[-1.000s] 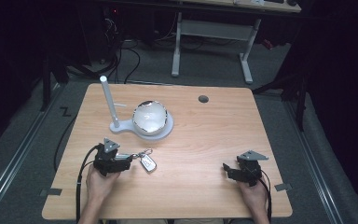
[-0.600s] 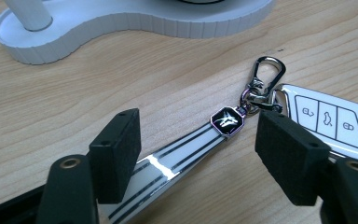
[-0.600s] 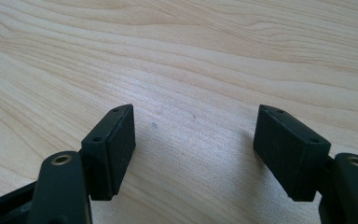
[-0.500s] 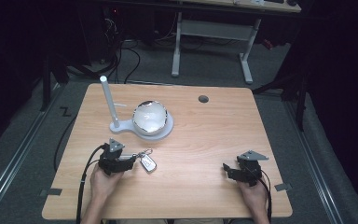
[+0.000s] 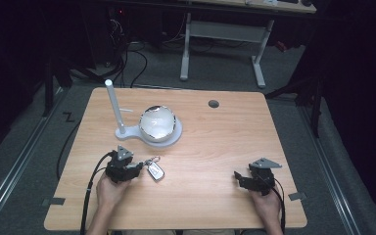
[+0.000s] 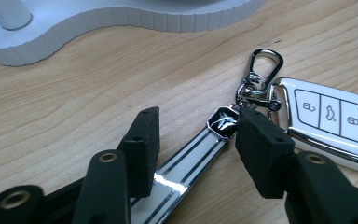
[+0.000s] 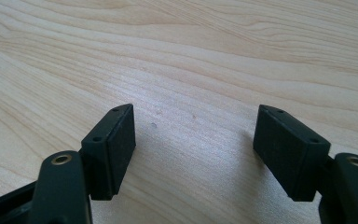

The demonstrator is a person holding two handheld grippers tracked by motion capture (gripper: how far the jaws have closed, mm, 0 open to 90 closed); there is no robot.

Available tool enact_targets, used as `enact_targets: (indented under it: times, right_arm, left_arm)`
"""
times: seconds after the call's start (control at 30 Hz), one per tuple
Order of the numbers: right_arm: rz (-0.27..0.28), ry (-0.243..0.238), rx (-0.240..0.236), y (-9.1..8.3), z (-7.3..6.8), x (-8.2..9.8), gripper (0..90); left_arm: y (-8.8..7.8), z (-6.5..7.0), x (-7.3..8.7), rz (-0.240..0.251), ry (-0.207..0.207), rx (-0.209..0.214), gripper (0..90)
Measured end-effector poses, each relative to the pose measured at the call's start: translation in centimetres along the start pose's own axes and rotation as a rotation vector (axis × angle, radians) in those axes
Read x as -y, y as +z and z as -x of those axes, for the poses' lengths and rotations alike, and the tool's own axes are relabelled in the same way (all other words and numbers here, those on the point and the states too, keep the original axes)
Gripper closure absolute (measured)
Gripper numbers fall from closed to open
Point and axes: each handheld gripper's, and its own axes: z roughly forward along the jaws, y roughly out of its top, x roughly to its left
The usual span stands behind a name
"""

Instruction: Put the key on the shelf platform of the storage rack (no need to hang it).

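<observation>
A white car key fob [image 5: 155, 171] lies on the wooden table [image 5: 215, 142], with a silver clip [image 6: 261, 65] and a white, black-striped strap [image 6: 186, 158] attached. My left gripper [image 5: 139, 169] lies low on the table just left of the fob. Its jaws have just been closing, and the strap runs between them. In the left gripper view [image 6: 198, 121] the left pad stands clear of the strap, while the right pad sits beside the strap's emblem end. My right gripper [image 5: 240, 178] rests open at the front right, with bare wood between its jaws [image 7: 196, 116].
A white stand [image 5: 127, 133] with an upright post [image 5: 112, 105] and a shiny bowl [image 5: 157, 122] sits behind the fob; its base [image 6: 74, 28] is close ahead of my left gripper. A dark round hole [image 5: 213, 104] marks the table's far side.
The left gripper's jaws have narrowed around the key's strap and the hand has edged slightly toward the fob. The right gripper has kept still.
</observation>
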Motion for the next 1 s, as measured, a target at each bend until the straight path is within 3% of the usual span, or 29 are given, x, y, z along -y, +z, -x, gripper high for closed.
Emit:
enact_targets:
  times: [0.2, 0.5, 0.77, 1.0]
  right_arm:
    - [0.0, 0.002, 0.001, 0.0, 0.0, 0.0, 30.1]
    - [0.001, 0.003, 0.004, 0.0, 0.0, 0.0, 30.1]
    - [0.001, 0.003, 0.004, 0.0, 0.0, 0.0, 30.1]
    - [0.001, 0.002, 0.004, 0.0, 0.0, 0.0, 30.0]
  left_arm:
    - [0.2, 0.3, 0.0, -0.001, 0.003, 0.017, 53.4]
    - [0.8, 1.2, -1.1, -0.026, 0.044, 0.03, 60.0]
    - [0.9, 1.4, -1.1, -0.038, 0.043, 0.03, 69.9]
    - [0.8, 1.4, -1.2, -0.049, 0.042, 0.034, 71.8]
